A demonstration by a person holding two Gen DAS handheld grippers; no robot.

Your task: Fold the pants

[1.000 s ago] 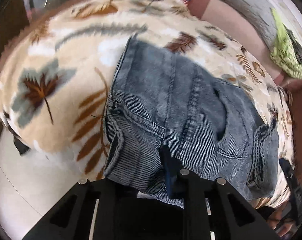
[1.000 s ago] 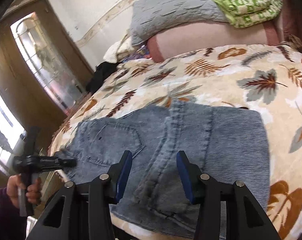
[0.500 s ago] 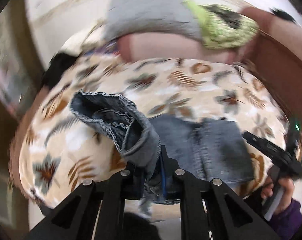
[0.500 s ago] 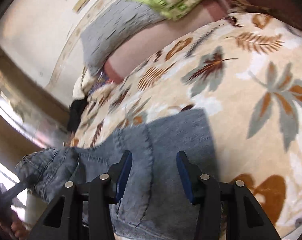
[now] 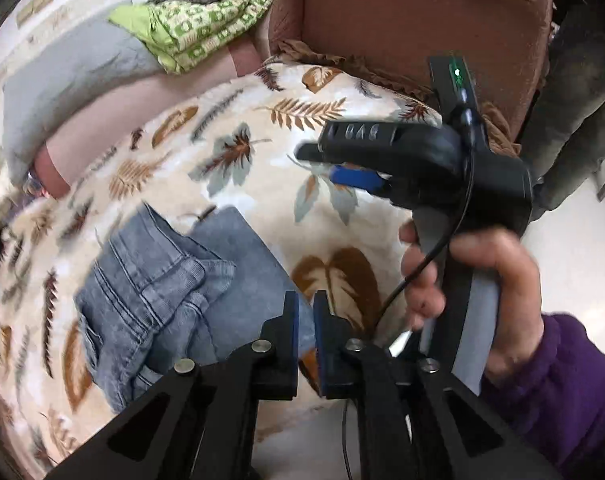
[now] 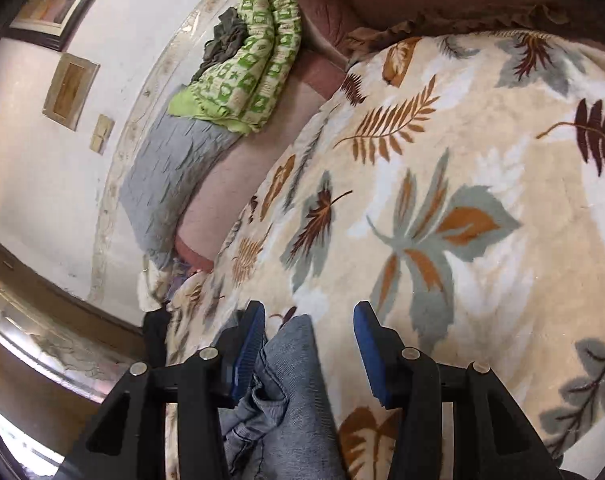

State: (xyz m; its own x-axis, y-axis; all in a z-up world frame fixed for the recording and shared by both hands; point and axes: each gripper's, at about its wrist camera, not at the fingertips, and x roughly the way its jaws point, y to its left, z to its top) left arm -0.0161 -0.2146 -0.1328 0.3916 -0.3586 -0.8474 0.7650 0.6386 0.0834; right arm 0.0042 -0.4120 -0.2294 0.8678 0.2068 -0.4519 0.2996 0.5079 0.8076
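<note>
The blue denim pants (image 5: 174, 288) lie folded in a bundle on the leaf-patterned blanket (image 5: 262, 160), one part lapped over the other. My left gripper (image 5: 304, 312) sits at the bundle's right edge with its pads nearly together and a narrow gap showing; whether it still pinches denim is unclear. My right gripper (image 5: 342, 168) hovers open and empty above the blanket, held by a hand in a purple sleeve. In the right wrist view the right gripper (image 6: 308, 344) is open above the end of the pants (image 6: 294, 380).
A green patterned blanket (image 5: 206, 20) and a grey pillow (image 5: 62, 80) lie at the head of the bed. A brown padded headboard (image 5: 402, 20) stands at the right. Pale floor (image 5: 574, 248) shows beyond the bed edge.
My left gripper carried the waistband end up and over to the right, laying it onto the rest of the pants. My right gripper lifted away and stayed open.
</note>
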